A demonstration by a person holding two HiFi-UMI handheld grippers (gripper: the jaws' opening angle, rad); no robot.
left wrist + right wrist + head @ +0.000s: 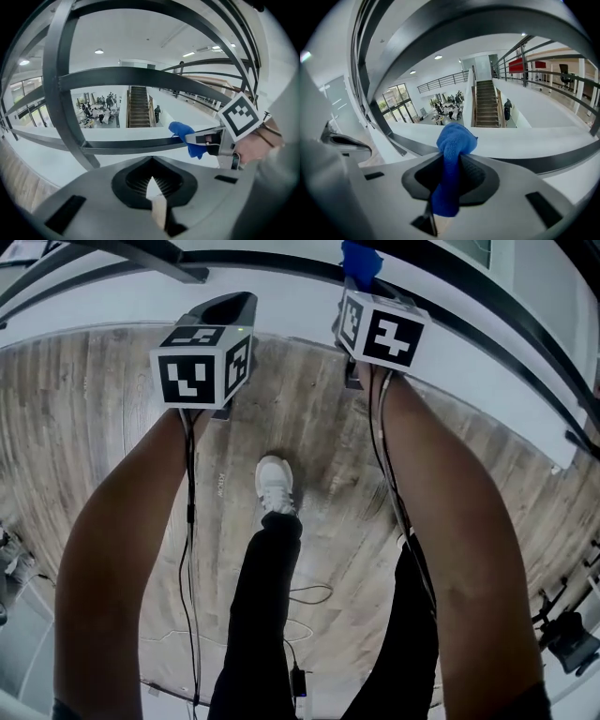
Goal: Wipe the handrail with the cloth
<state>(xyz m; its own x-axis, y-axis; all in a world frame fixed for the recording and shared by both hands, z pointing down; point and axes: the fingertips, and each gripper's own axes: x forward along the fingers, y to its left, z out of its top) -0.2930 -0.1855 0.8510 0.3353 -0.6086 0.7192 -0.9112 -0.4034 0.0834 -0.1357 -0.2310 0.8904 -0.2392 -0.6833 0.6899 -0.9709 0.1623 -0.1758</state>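
A blue cloth (451, 164) is bunched between the jaws of my right gripper (452, 161), which is shut on it. In the head view the cloth (361, 257) pokes up ahead of the right gripper (359, 282), right at the dark handrail (272, 265). The left gripper view shows the cloth (183, 133) lying against a horizontal rail bar (131, 146), with the right gripper (204, 139) behind it. My left gripper (151, 180) is shut with nothing in it. It hovers left of the right one, its tip (230, 304) just short of the railing. The same bar (543, 161) runs ahead of the cloth.
Several dark rail bars and a slanted post (61, 93) cross close in front. Beyond them an atrium drops to a lower floor with a staircase (486, 105). Below me is a wooden floor (94, 427), the person's white shoe (275, 486) and loose cables (309, 596).
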